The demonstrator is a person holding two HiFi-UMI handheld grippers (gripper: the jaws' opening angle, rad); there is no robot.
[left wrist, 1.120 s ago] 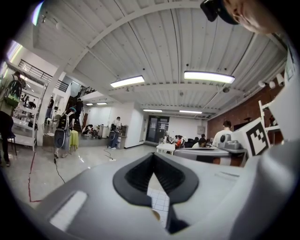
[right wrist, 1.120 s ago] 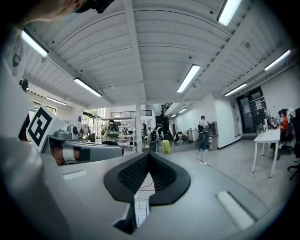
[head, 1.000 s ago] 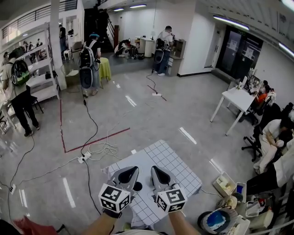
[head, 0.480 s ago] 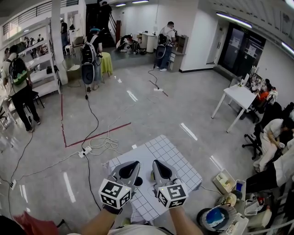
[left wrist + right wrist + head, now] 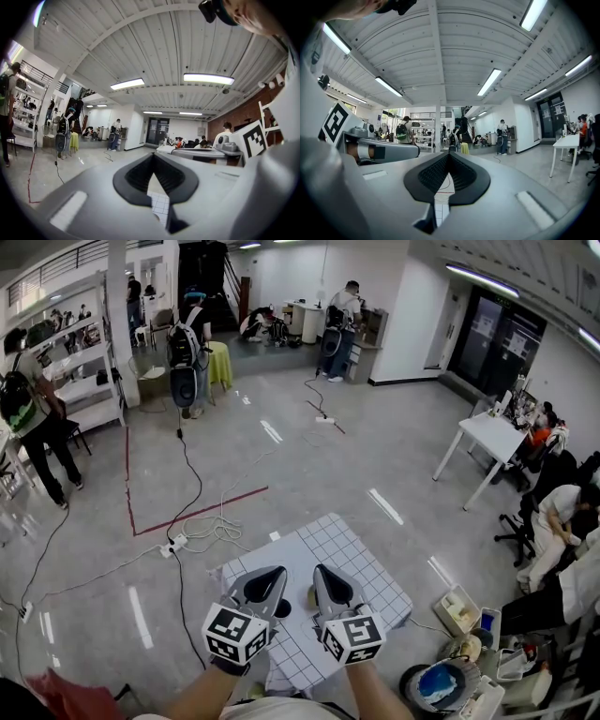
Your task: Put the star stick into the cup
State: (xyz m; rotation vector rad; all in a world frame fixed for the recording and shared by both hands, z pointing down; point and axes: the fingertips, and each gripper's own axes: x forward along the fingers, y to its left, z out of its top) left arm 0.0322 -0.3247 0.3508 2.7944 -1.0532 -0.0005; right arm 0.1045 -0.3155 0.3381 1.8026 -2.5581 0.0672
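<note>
In the head view both grippers hover side by side over a small white table (image 5: 361, 570) with a grid pattern. My left gripper (image 5: 275, 573) and my right gripper (image 5: 322, 570) point away from me, level and close together. A dark round thing (image 5: 282, 608), maybe the cup, peeks out beside the left gripper. A small yellowish thing (image 5: 312, 597), perhaps the star stick, lies between the two. In the left gripper view the left gripper (image 5: 153, 157) has its jaws together with nothing in them. The right gripper (image 5: 448, 155) looks the same in its own view.
Cables (image 5: 202, 542) and a power strip (image 5: 171, 547) lie on the floor left of the table. Bins and a blue bowl (image 5: 439, 688) crowd the lower right. A white desk (image 5: 487, 439) with seated people stands at the right. People stand by shelves (image 5: 70, 381) far left.
The grippers have stayed nearly still over the table, shifting slightly right. The head view has tilted a little. A person at the far left has walked further left.
</note>
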